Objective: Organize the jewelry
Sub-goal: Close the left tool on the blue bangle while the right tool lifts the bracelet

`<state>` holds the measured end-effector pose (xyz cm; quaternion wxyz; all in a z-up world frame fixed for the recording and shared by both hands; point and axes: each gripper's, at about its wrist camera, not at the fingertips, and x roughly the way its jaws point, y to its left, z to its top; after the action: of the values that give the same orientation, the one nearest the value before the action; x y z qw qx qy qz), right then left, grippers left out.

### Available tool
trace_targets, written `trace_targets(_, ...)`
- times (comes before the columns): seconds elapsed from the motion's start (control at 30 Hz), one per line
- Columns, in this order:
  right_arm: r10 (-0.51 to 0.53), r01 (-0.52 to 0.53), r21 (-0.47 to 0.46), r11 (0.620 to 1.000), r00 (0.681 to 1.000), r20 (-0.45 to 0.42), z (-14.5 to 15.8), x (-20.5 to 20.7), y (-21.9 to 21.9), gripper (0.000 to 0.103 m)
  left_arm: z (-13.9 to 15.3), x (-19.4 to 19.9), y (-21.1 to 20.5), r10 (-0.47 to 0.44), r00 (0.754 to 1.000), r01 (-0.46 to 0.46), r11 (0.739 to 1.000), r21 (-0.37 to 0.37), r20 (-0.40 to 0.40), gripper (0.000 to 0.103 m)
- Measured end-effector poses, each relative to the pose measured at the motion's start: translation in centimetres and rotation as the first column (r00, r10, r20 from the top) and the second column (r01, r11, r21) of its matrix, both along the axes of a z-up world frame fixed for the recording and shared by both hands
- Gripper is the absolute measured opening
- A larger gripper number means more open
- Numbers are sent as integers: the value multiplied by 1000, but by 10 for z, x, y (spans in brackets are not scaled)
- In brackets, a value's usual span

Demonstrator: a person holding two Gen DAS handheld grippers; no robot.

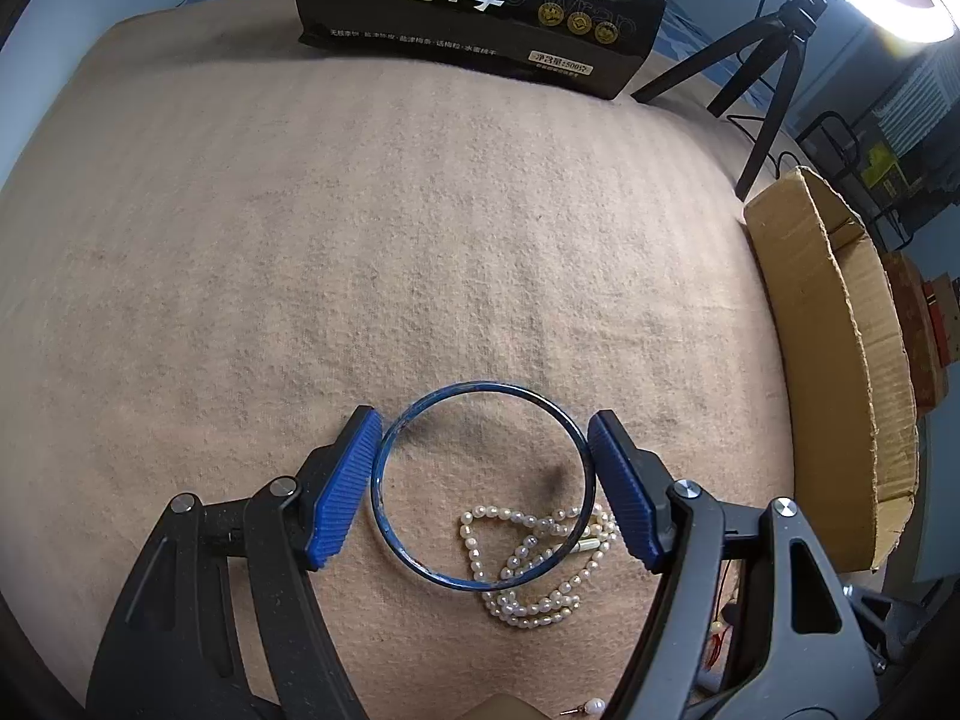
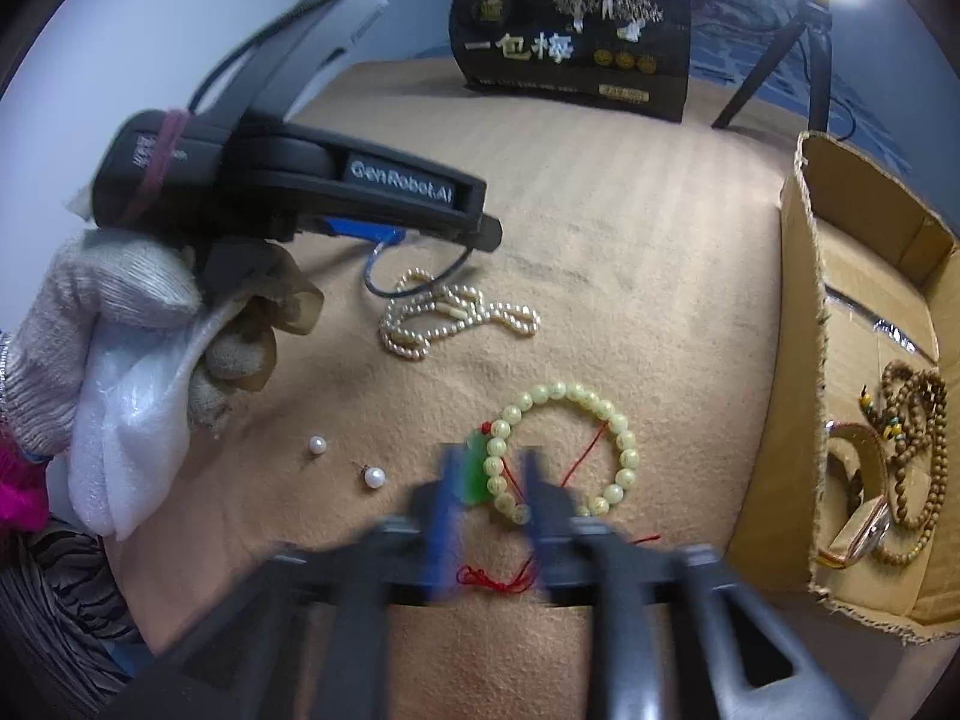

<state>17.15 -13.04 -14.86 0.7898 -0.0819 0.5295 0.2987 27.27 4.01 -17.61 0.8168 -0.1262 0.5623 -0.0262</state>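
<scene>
On a tan felt cloth (image 1: 360, 210), the left gripper (image 1: 485, 483) holds a thin blue bangle (image 1: 483, 387) clamped across its width between ribbed blue pads (image 1: 342, 489), lifted above a tangled pearl necklace (image 1: 528, 564). The right gripper (image 2: 489, 510), blurred, stands partly open around the green pendant (image 2: 477, 471) of a pale beaded bracelet (image 2: 570, 450) on red cord; whether its pads press on the bracelet cannot be told. Two loose pearl studs (image 2: 375, 476) lie near it on the cloth. A cardboard box (image 2: 798, 360) at the right edge already contains a brown wooden bead strand (image 2: 918, 462) and some other pieces, and appears to be where the jewelry is going.

The bangle is likely the weak point: rigid and thin, pinched only at two opposite edges, it could pivot or spring free if the grip eases in transit, and may drop onto the pearls. The red cord could snag a jaw of the right gripper and drag the bracelet. The small studs could be knocked and roll away.

The left tool's body reads "GenRobot.AI". A black snack bag (image 1: 492, 6) at the far edge carries large Chinese characters, "一包梅", with "500" legible in a small panel.
</scene>
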Motion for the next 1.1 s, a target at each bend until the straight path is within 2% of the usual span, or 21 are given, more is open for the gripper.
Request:
trace_targets(0.07,13,-13,-13,1000,1000,-3,-3,0,2,38,-1,-2,0,-4,1000,4,1000,6,0,73)
trace_targets(0.13,31,-31,-43,999,1000,1,-8,1,6,31,-1,-3,-1,-6,1000,6,1000,12,0,73)
trace_targets(0.23,53,-53,-76,996,999,1,-16,-1,10,19,-2,-1,-6,-12,1000,12,1000,17,1,73)
trace_targets(0.3,59,-58,-79,995,998,11,-16,-1,11,5,-3,0,-9,-14,1000,14,1000,13,2,73)
trace_targets(0.67,-24,25,48,999,999,-22,9,15,-16,5,8,-10,1,8,1000,-8,999,-37,15,73)
trace_targets(0.83,-60,59,117,991,998,4,31,26,-23,5,22,-18,11,27,999,-24,998,-64,35,73)
trace_targets(1.1,-99,87,159,983,993,69,62,15,-27,5,46,-28,11,18,996,-11,996,-84,82,73)
